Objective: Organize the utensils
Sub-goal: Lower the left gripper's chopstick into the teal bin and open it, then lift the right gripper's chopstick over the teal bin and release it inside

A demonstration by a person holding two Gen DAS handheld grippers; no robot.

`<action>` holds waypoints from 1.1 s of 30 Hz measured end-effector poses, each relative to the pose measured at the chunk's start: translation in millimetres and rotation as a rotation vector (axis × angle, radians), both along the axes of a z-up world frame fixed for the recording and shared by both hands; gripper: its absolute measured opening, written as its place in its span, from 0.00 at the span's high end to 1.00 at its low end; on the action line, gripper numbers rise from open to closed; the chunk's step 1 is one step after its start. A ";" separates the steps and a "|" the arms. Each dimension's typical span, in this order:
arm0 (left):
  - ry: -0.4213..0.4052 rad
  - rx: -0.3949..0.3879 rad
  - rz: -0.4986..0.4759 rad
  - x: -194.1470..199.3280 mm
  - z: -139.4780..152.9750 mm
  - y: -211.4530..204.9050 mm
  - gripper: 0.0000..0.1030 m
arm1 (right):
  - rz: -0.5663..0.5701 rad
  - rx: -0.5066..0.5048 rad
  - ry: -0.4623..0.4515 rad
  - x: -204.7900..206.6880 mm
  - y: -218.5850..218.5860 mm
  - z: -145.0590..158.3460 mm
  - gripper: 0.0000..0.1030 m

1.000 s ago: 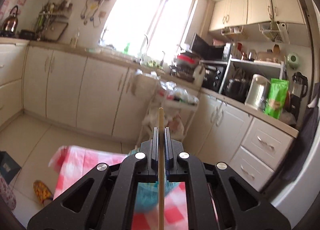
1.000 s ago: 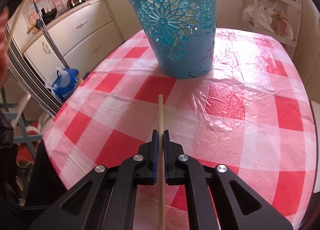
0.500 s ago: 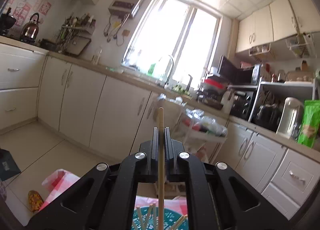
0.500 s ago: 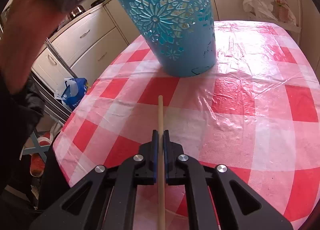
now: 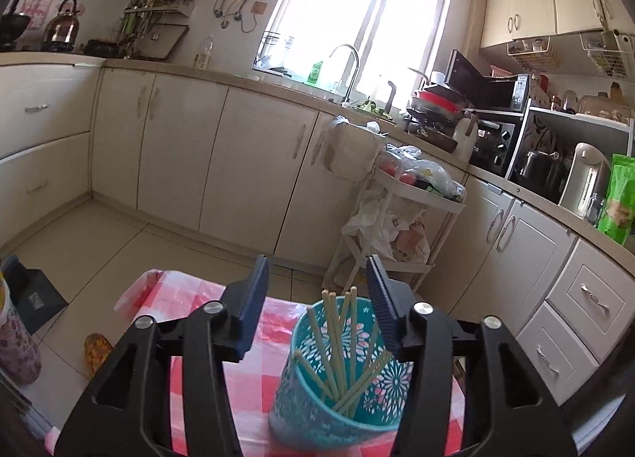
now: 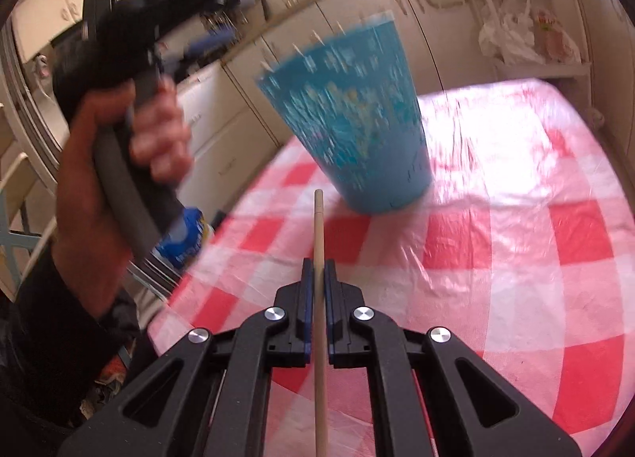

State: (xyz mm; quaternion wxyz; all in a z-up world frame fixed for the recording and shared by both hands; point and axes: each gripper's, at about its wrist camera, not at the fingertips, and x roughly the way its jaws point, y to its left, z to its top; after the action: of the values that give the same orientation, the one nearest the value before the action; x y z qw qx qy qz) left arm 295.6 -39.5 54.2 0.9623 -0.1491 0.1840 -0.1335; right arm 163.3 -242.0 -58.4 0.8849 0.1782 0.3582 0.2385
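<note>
Two grippers, one chopstick still out of the cup

Several pale chopsticks (image 5: 337, 342) lean at angles inside the teal cup (image 5: 313, 409), low and just right of centre in the left wrist view. The cup is a tapered cylinder patterned with white flowers, standing on the red-and-white checked tablecloth (image 5: 190, 298). The left gripper (image 5: 317, 282) sits above it with its blue-padded fingers spread wide and nothing between them; the right finger overlaps the cup's rim in the frame. Behind, cream cabinets (image 5: 178, 147) fill the middle, and a white cart (image 5: 412, 218) heaped with plastic bags stands right of centre.

In the right wrist view, the right gripper (image 6: 317, 278) at bottom centre is clamped on a single round wooden chopstick (image 6: 318, 242) that points up the frame toward the cup (image 6: 357, 119). The cup is motion-blurred, upper centre, with stick tips showing above its rim. The cloth (image 6: 516, 258) has a glossy, wrinkled plastic cover. At the left, a bare hand (image 6: 119, 147) grips the grey handle of the other gripper, also blurred.
</note>
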 end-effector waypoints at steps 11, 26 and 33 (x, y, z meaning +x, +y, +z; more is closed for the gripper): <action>0.275 -0.290 -0.273 -43.2 -45.5 27.0 0.46 | -0.052 0.124 -0.251 -31.2 -8.9 57.1 0.94; 0.128 -0.208 -0.357 -54.6 22.0 -6.5 0.43 | -0.024 0.102 -0.402 -15.6 2.5 105.2 0.94; 0.017 -0.278 -0.255 -53.7 58.8 20.2 0.38 | -0.136 0.129 -0.579 19.5 -2.8 145.1 0.94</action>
State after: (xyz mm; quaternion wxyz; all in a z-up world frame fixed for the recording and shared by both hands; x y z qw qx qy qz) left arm 242.0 -19.3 113.0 0.9061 -0.2574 0.1892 -0.2773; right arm 182.8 -244.9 86.7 0.9509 0.1824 0.0625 0.2420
